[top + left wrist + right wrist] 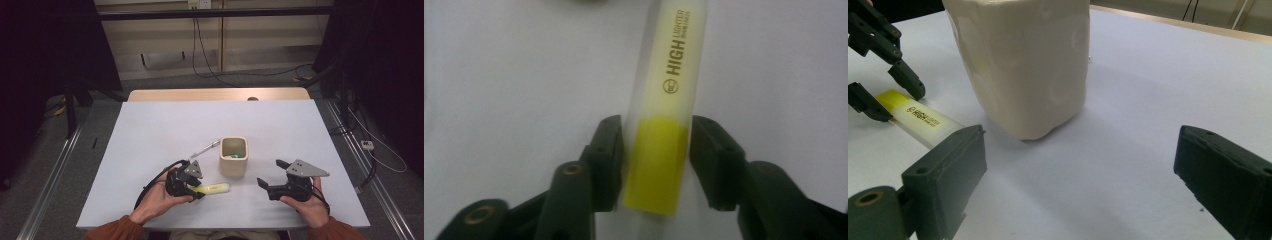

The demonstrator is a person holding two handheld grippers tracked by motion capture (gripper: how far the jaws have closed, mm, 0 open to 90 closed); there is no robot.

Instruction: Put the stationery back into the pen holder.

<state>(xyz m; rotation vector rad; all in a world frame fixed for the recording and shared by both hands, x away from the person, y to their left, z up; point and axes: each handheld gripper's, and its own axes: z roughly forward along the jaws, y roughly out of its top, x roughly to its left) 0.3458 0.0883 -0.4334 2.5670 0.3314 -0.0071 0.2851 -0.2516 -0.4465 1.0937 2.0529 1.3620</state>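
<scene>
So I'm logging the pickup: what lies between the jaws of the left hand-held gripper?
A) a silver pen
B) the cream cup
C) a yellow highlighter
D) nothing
C: the left gripper view shows the left hand-held gripper with its jaws on either side of the yellow highlighter.

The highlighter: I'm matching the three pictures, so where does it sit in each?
High view: the highlighter lies low and left of centre, at the left gripper.
Left gripper view: it runs up the middle, between the jaws.
Right gripper view: at the left edge.
Shared landmark: the cream pot, right of it in the right gripper view.
</scene>
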